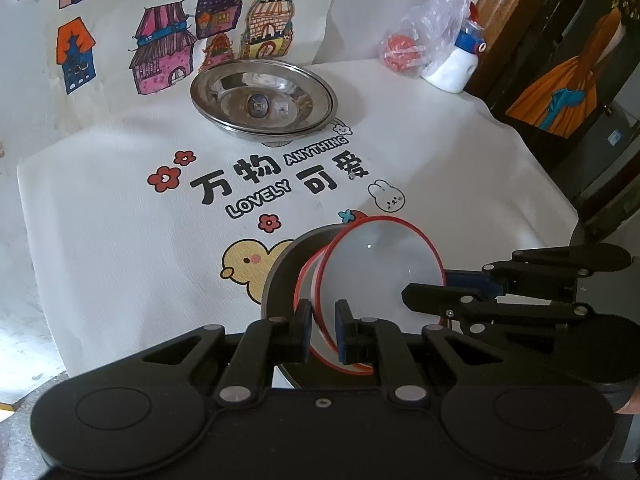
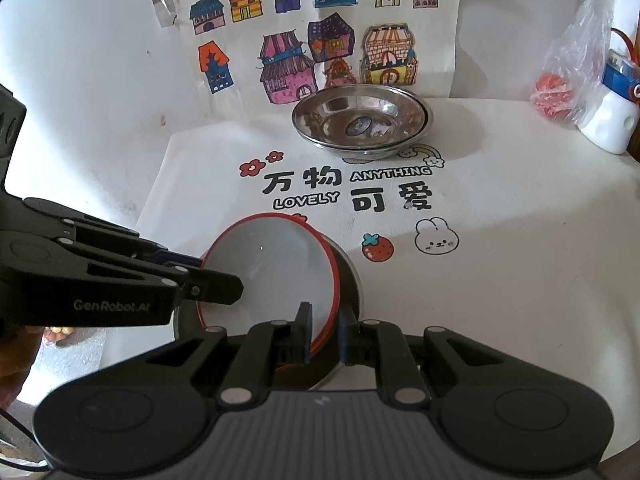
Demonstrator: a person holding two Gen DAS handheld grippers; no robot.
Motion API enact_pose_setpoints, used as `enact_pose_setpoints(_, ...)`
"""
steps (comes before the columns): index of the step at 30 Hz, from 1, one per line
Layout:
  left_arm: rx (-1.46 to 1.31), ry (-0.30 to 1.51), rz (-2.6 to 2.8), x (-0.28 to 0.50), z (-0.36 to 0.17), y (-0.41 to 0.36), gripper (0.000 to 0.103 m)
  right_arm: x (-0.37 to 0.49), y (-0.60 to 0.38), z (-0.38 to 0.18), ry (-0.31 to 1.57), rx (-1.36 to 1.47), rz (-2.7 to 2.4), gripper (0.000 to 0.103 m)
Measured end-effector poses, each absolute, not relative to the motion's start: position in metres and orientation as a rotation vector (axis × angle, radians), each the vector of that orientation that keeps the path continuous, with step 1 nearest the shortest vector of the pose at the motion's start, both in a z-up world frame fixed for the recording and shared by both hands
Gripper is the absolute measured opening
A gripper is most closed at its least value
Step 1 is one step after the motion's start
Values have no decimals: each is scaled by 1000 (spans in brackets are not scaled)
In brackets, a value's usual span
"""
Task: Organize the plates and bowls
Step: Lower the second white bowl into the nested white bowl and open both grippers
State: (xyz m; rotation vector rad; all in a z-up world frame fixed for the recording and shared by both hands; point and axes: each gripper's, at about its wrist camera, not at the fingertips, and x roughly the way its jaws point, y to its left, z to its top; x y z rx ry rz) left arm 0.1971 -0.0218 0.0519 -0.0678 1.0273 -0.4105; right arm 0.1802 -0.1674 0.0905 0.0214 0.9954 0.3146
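The red-rimmed plate (image 1: pixel 380 276) is tilting over a dark bowl (image 1: pixel 284 268) at the desk's (image 1: pixel 120 220) six o'clock edge, both grippers' fingers (image 1: pixel 304 320) pinching its rim nearly closed; steel bowls (image 1: pixel 262 98) are sitting at twelve o'clock.

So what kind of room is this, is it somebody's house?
Probably a home, at a small table. A cartoon tablecloth with a bunny and strawberry covers it, hand-coloured house drawings are stuck on the wall behind, and steel bowls and a red-rimmed bowl sit out like everyday kitchenware.
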Motion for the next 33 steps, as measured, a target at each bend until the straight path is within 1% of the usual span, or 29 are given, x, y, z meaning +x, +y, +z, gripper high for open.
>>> enact_pose_setpoints(11,-29,1047,-397,198,55,-25,12,183,-163,92,1007,-10,323,14)
enact_pose_setpoints(13,-8,1047,-378,198,55,-26,14,184,-162,92,1006,-14,323,14)
enact_pose_setpoints(24,-3,1040,-390,198,55,-23,14,184,-164,91,998,0,322,14)
enact_pose_setpoints(28,2,1028,-399,198,55,-22,18,183,-164,90,992,3,319,14)
enact_pose_setpoints(33,2,989,-428,193,53,-20,19,183,-165,88,978,13,317,16)
